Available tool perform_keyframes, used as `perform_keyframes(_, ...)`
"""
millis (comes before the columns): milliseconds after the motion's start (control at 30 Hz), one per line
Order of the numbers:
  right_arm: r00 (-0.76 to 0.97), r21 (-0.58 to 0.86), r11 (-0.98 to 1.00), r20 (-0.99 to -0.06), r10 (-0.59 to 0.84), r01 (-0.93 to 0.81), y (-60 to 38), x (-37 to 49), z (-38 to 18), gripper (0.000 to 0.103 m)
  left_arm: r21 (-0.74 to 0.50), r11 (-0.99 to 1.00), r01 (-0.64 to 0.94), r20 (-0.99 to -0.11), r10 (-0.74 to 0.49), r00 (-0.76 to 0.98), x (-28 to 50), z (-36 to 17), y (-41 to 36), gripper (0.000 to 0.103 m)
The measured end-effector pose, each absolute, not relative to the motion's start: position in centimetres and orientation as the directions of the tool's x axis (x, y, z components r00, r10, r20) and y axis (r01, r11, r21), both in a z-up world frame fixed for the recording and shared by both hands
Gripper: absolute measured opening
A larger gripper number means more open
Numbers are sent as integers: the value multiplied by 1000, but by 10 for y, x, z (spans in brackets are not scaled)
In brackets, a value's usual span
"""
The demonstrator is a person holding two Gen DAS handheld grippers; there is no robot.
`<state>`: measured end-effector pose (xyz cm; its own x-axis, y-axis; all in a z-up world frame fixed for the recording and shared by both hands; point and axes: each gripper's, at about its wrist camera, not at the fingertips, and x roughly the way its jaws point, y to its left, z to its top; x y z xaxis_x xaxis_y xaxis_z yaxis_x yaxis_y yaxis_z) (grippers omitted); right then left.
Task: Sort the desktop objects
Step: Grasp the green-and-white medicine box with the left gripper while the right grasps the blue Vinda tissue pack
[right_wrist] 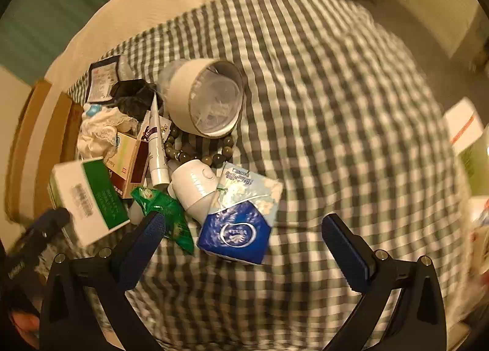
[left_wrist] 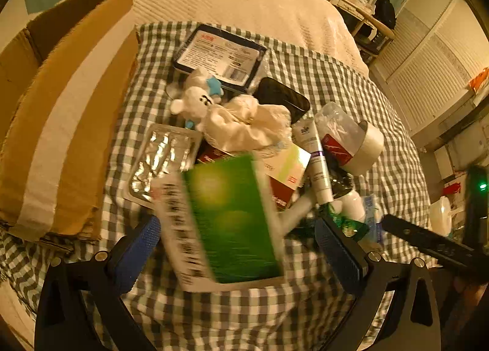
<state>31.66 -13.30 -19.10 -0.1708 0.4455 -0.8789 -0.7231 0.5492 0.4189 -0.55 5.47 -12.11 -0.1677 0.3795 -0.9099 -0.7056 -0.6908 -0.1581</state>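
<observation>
Clutter lay heaped on a checked cloth [right_wrist: 336, 106] spread over the bed, almost nothing of it sorted yet, by my reading. Pile held a green box [left_wrist: 232, 219], a foil blister pack [left_wrist: 162, 161], a small plush toy [left_wrist: 195, 100], a crumpled white cloth [left_wrist: 244, 124], a black phone [left_wrist: 281, 97], a white tube [left_wrist: 318, 161], a roll of tape [right_wrist: 204, 97], a bead string [right_wrist: 195, 152], a blue tissue pack [right_wrist: 241, 222] and a green sachet [right_wrist: 168, 216]. A cardboard box [left_wrist: 61, 124] stood at the pile's left edge, seemingly the bin; its inside could not be seen.

Left tool [left_wrist: 241, 247] hung over the green box with jaws spread wide, the box between the pads but not pressed; the box was blurred. Right tool [right_wrist: 244, 238] was likewise released and empty, poised just above the tissue pack.

Two pale boxes [right_wrist: 467, 143] sat apart at the far right edge of the bed, possibly a sorted group; I could not tell.

Room for moving: right half of the cloth was bare and wide. The left side was tight, the cardboard wall close beside the heap. The tools worked near each other, so crossing paths looked a risk.
</observation>
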Motion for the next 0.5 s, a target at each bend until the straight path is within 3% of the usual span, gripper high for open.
perform_keyframes(67, -195, 439, 560, -876, 442, -703, -130, 318, -198, 102, -187, -679, -710, -904, 402, -146, -4, -121, 57, 103)
perform_keyframes(300, -242, 471, 580, -870, 429, -665, -124, 317, -214, 101, -85, -675, -733, -924, 329, -196, -9, -134, 63, 103)
perform_keyframes(500, -267, 482, 586, -868, 418, -651, -124, 317, -224, 97, -147, -741, -655, -946, 299, -125, -36, -155, 48, 103)
